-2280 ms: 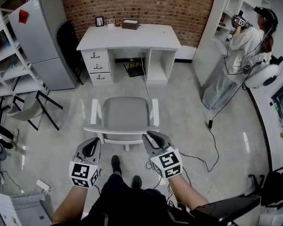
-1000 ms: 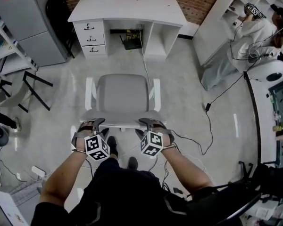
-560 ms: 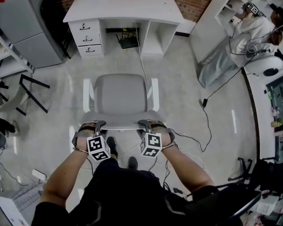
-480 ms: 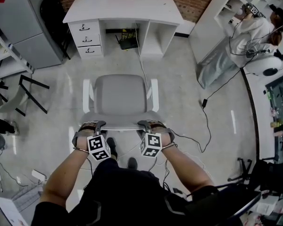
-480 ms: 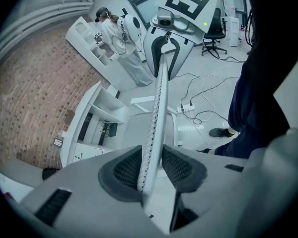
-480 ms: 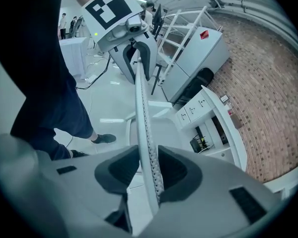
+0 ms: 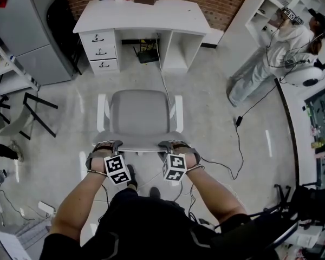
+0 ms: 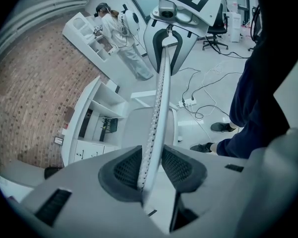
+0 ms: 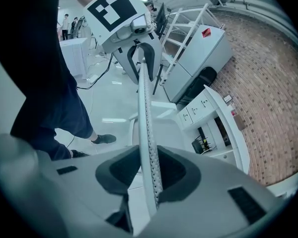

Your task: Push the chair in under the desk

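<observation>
Lower centre: my left hand-held gripper (image 7: 109, 144) clamps the chair backrest (image 7: 138, 141); my right hand-held gripper (image 7: 168, 143) is closing around it, apparently touching.

Bright even light, floor (image 7: 59, 140) glare (fisheye-bent edges).

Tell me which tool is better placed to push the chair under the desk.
Probably neither alone: left tool grips the chair back left of centre; right tool, jaws closing on it, right of centre. Push with both.
</observation>
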The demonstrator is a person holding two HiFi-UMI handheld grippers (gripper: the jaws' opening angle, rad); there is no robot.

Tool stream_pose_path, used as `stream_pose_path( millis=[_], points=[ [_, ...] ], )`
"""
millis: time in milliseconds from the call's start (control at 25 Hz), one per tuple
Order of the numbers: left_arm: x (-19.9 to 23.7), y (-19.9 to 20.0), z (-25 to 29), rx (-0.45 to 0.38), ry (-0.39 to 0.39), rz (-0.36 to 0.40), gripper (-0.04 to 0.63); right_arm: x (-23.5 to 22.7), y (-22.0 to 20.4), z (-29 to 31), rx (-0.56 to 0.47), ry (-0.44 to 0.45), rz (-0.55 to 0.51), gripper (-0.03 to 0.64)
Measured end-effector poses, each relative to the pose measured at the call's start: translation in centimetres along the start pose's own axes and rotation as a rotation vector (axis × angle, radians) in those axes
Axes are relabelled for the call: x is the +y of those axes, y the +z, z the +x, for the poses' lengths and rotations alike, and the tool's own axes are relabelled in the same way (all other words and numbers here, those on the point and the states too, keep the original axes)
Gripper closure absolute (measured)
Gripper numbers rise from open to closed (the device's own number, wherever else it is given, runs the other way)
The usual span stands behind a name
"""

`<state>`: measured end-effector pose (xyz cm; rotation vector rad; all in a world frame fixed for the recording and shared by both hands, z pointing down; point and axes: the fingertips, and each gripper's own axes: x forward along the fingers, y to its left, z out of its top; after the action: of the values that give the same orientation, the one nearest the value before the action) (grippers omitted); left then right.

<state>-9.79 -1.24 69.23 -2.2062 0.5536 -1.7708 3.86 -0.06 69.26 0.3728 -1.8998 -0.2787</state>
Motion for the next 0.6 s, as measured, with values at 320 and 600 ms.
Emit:
stream_pose_path(
  millis=[320,600],
  points=[
    [1.6,-0.6,0.8,0.012,-0.004,0.012,0.469,-1.3,0.4,1.1,0.01,0.021,0.008,0.512],
    [2.4,-0.2,1.5,0.0,-0.03,0.021,0.472,-2.4,-0.3,2.3,0.056,0.048,0.005,0.515]
  ],
)
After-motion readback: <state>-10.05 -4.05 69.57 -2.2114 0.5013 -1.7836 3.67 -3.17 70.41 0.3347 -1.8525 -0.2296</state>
